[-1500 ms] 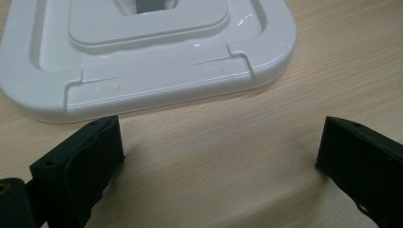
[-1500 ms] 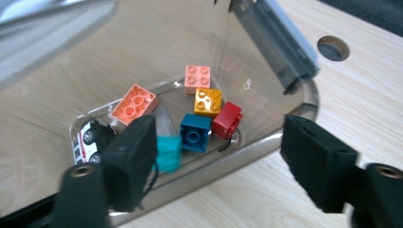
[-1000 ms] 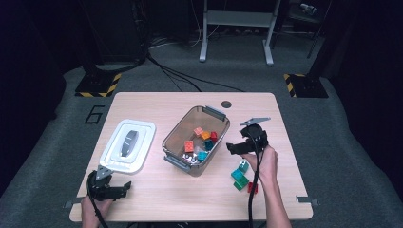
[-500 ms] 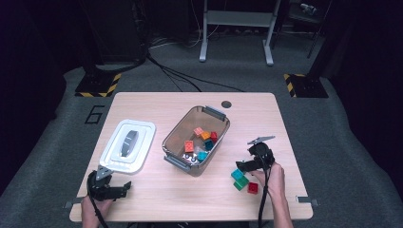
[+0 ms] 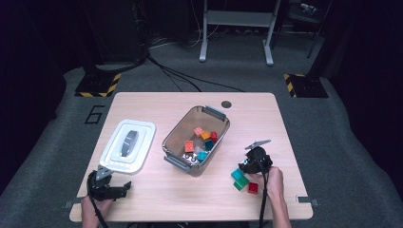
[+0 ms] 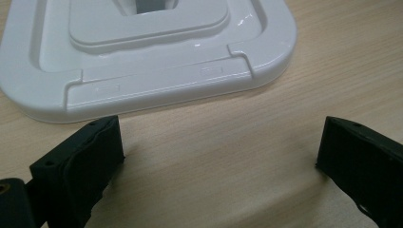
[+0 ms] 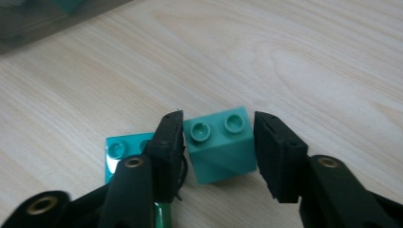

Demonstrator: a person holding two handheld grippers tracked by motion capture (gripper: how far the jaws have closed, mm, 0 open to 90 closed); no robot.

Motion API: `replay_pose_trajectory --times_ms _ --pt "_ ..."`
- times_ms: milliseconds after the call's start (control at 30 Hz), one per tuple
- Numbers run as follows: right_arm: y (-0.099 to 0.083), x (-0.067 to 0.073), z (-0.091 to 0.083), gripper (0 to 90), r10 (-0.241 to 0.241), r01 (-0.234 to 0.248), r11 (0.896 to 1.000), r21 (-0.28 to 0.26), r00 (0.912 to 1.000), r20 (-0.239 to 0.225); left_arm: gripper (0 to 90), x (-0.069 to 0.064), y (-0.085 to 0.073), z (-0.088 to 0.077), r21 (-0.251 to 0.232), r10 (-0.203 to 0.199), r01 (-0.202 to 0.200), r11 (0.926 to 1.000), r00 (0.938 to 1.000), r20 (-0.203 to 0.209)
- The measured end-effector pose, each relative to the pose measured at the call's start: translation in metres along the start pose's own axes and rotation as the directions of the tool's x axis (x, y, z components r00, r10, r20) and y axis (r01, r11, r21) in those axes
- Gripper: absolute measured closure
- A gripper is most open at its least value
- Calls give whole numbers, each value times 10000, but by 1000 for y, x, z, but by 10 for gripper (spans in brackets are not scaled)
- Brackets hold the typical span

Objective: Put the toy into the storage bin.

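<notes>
High view: your right gripper [image 5: 247, 167] sits at the near right of the surface [image 5: 285, 123], its jaws having just been closing around a teal block [image 5: 237, 175].

Left gripper view: your left gripper [image 6: 218, 156] gapes empty near the white lid [image 6: 142, 61].

Right gripper view: the teal block [image 7: 221, 145] sits between the pads, contact uncertain.

A light wooden bench [image 5: 142, 199] is seen carrying a white lid [image 5: 128, 146] at its left, a clear bin [image 5: 174, 142] of blocks at the middle, and teal [image 5: 237, 174], green [image 5: 241, 183] and red [image 5: 253, 187] blocks at its right.
</notes>
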State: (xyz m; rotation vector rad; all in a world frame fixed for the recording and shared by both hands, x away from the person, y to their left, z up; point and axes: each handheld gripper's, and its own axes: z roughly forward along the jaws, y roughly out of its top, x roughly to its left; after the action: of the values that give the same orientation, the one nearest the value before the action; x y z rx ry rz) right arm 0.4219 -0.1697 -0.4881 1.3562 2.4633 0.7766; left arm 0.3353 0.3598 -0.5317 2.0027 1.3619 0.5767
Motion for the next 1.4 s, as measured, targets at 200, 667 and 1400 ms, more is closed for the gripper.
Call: replay_pose_trajectory --times_ms 200,667,1400 --pt "0 2 0 582 54 -53 10000 -34 9998 180 13 0 0 0 -2 9 -9 10000 10000 -2" --pt "-6 2 -3 588 737 -735 9973 -46 9958 546 13 0 0 0 -9 6 -6 10000 10000 3" --pt "21 5 -40 589 990 -876 9840 -1552 9928 678 13 0 0 0 -1 4 -4 10000 10000 -2"
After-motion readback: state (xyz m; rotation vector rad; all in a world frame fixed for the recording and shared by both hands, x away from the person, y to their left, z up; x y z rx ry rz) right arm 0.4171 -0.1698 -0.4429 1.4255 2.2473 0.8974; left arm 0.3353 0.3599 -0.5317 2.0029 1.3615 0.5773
